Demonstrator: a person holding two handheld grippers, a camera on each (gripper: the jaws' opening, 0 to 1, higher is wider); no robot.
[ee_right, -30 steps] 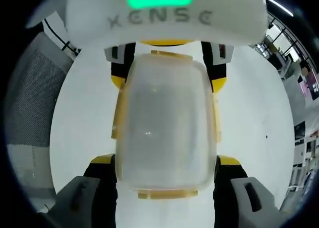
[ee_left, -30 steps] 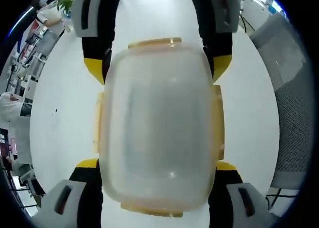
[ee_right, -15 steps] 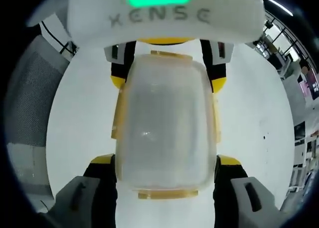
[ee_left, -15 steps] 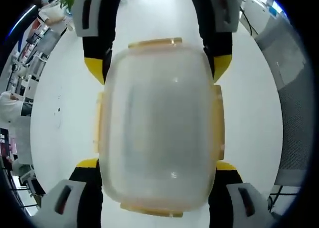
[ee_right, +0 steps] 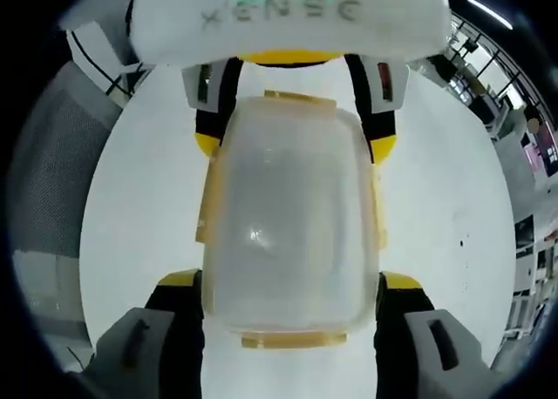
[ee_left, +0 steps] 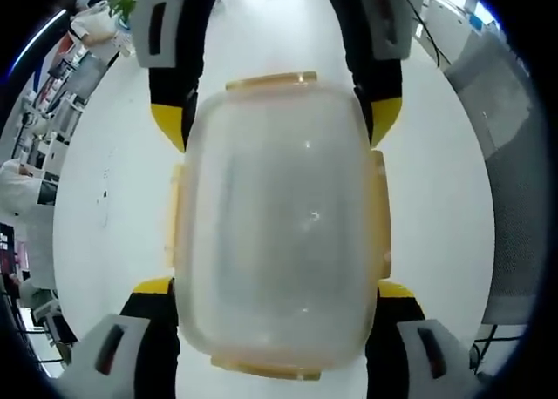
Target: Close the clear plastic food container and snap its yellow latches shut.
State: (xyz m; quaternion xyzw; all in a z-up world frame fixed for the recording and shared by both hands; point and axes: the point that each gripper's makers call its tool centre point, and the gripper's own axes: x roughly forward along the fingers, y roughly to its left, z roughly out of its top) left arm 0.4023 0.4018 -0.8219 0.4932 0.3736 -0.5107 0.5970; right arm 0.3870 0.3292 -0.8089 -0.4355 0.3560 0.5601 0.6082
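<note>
Two claws are on the job, both mine, one at each end of the clear plastic container (ee_left: 277, 225), which sits on the white bench (ee_left: 105, 199) between them. Nearest in the left gripper view, my left claw (ee_left: 275, 287) has its yellow-tipped jaws spread wide, one on each side of the box's near end, right against the walls; I judge it a grip, though contact is hard to confirm through the clear plastic. In the right gripper view my right claw (ee_right: 288, 281) stands the same way, jaws wide apart and hugging the opposite end of the same box. Progress: lid looks seated on the body, flat and square, so closing seems done. Yellow latches (ee_left: 380, 212) run along both long sides and both short ends; they appear folded down against the rim, but I cannot tell whether each is actually snapped home. So left to do, as I judge it: press-check the four latches, or let go if all are locked. Farther off, the opposite claw's yellow tips flank the far end of the box in each view, and beyond the bench there is blurry office clutter.
</note>
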